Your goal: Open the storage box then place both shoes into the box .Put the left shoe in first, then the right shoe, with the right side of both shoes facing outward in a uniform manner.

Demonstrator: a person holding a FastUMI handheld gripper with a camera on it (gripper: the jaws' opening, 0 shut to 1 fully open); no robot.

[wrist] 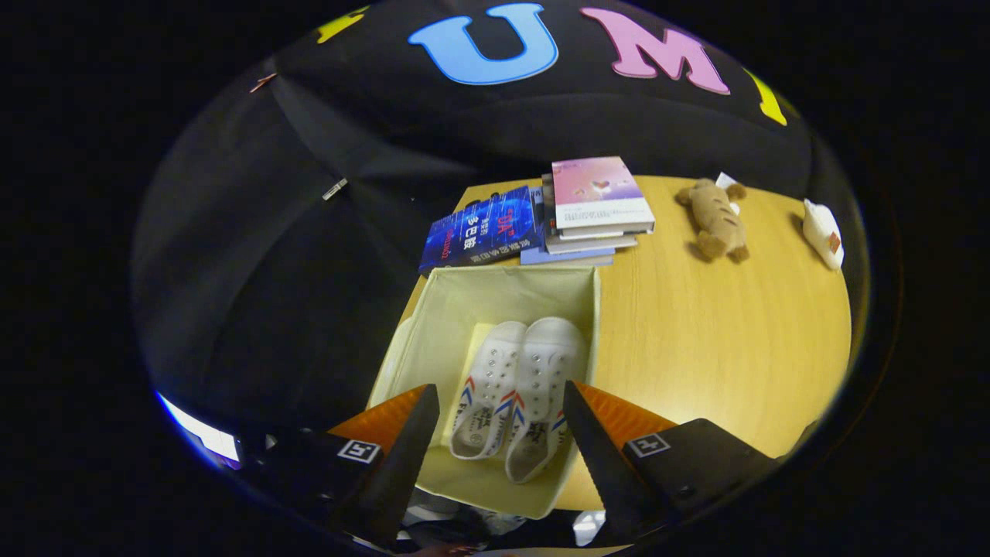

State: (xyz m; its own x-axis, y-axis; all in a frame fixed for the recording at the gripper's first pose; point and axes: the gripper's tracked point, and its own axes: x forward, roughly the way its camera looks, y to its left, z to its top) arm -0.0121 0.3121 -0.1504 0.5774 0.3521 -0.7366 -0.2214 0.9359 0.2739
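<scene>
The storage box (433,340) stands open on the wooden table (711,333), at its left edge, and both shoes lie inside it on the bottom. The left shoe (486,387) and the right shoe (541,391) touch each other side by side, with toes pointing to the far wall of the box. Your gripper (501,422) hangs above the near part of the box with its fingers wide apart, holding nothing; you see the heels of the shoes between them. Just beyond the box you have a blue book (479,228) and a stack of books (595,209). Further right of the box, well apart, lie a plush toy (715,220) and a small white object (821,232).
</scene>
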